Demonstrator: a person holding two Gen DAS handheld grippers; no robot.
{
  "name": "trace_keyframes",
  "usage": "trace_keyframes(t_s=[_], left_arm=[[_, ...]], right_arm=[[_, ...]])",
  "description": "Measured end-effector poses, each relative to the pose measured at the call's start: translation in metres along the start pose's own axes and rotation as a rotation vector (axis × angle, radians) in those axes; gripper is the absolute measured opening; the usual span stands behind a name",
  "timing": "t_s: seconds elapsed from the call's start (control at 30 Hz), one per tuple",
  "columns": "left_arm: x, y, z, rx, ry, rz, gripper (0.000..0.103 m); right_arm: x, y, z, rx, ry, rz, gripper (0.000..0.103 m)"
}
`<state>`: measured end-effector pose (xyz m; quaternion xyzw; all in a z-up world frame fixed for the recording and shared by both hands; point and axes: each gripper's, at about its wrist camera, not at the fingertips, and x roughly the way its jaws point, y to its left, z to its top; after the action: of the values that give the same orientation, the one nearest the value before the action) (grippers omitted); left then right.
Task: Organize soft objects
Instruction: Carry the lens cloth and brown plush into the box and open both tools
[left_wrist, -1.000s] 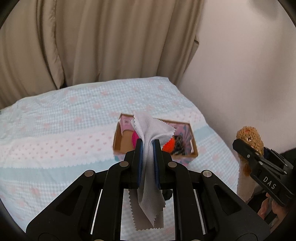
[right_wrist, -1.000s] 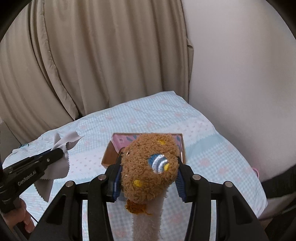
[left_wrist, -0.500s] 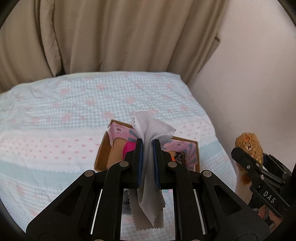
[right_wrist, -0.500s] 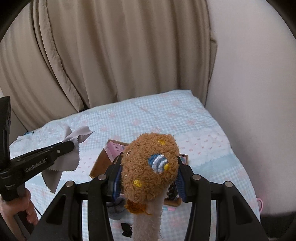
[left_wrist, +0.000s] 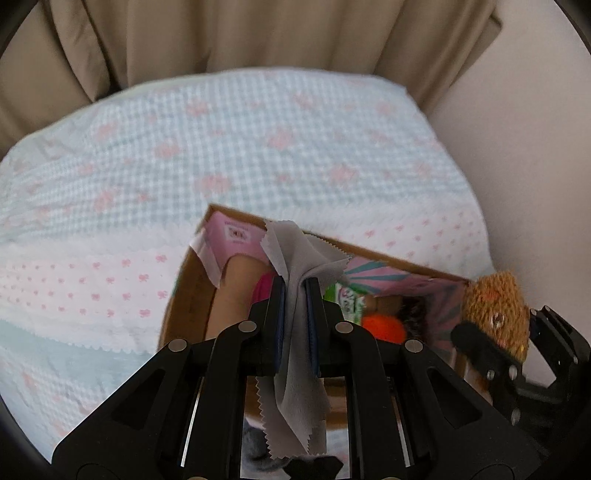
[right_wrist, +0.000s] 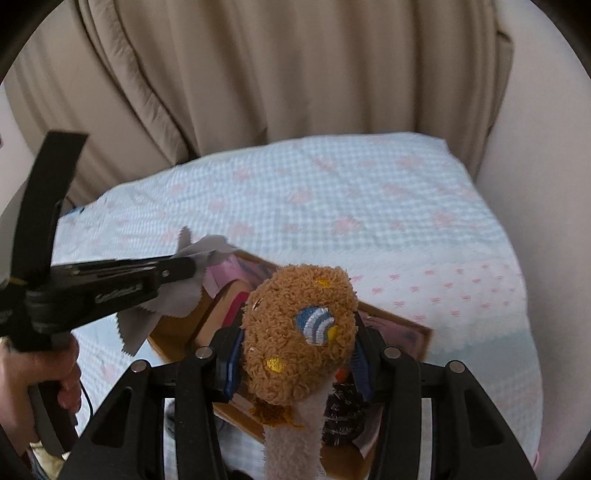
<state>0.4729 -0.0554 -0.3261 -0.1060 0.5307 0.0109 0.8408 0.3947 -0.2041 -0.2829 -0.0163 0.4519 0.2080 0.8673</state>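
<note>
Over the bed, above the open box: we recorded both grippers carrying soft items.
Grey cloth (left_wrist: 295, 258): we saw a thin cloth with zigzag-cut edges pinched between the fingers of the left gripper (left_wrist: 294, 295), one end fanning out past the fingertips and the other hanging down behind them.
Left gripper: we found its jaws closed tight on the grey cloth, with only the fabric between the pads; in the right wrist view it reached in from the left, its tip over the box's left end, and a hand (right_wrist: 55, 373) gripped its handle.
Plush toy (right_wrist: 299, 332): we noted a brown curly-pile head with a blue-and-white striped patch and yellow spots, on a pale fuzzy neck that ran down towards the camera.
Right gripper (right_wrist: 295, 354): we saw it partly open, its blue pads pressed against both sides of the plush toy's head, which was held above the box.
Cardboard box (left_wrist: 184, 295): we observed a shallow brown box lying on the bed, with pink printed flaps folded inward.
Box contents: we made out an orange item (left_wrist: 384, 328), a bright pink item (left_wrist: 263, 291) and a dark fuzzy item (right_wrist: 343, 410); we could not tell what they were.
Bedspread (left_wrist: 258, 147): we saw pale blue check with pink bows and a white scalloped band.
Background: we noted beige curtains (right_wrist: 295, 74) behind the bed and a plain wall (right_wrist: 546, 147) on its right.
</note>
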Motion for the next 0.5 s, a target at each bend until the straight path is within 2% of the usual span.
trace_keyframes(t_s=[0.13, 0.2, 0.37, 0.4, 0.43, 0.47, 0.5], left_arm=[[0.034, 0.005, -0.002, -0.017, 0.07, 0.03, 0.009], [0.045, 0.008, -0.005, -0.033, 0.099, 0.042, 0.009], [0.063, 0.015, -0.009, -0.061, 0.144, 0.077, 0.011], [0.065, 0.016, -0.008, -0.058, 0.15, 0.076, 0.019], [0.064, 0.014, -0.006, -0.045, 0.144, 0.083, 0.045], [0.061, 0.013, -0.005, -0.035, 0.129, 0.086, 0.067], [0.057, 0.013, -0.003, -0.026, 0.106, 0.083, 0.103]], right_arm=[[0.03, 0.001, -0.008, -0.057, 0.06, 0.102, 0.044], [0.043, 0.01, -0.015, -0.128, 0.092, 0.141, 0.044], [0.063, 0.028, -0.029, -0.251, 0.134, 0.198, 0.044], [0.066, 0.031, -0.032, -0.267, 0.133, 0.202, 0.045], [0.069, 0.034, -0.034, -0.283, 0.136, 0.214, 0.047], [0.072, 0.035, -0.035, -0.292, 0.143, 0.221, 0.051], [0.074, 0.035, -0.038, -0.299, 0.152, 0.221, 0.058]])
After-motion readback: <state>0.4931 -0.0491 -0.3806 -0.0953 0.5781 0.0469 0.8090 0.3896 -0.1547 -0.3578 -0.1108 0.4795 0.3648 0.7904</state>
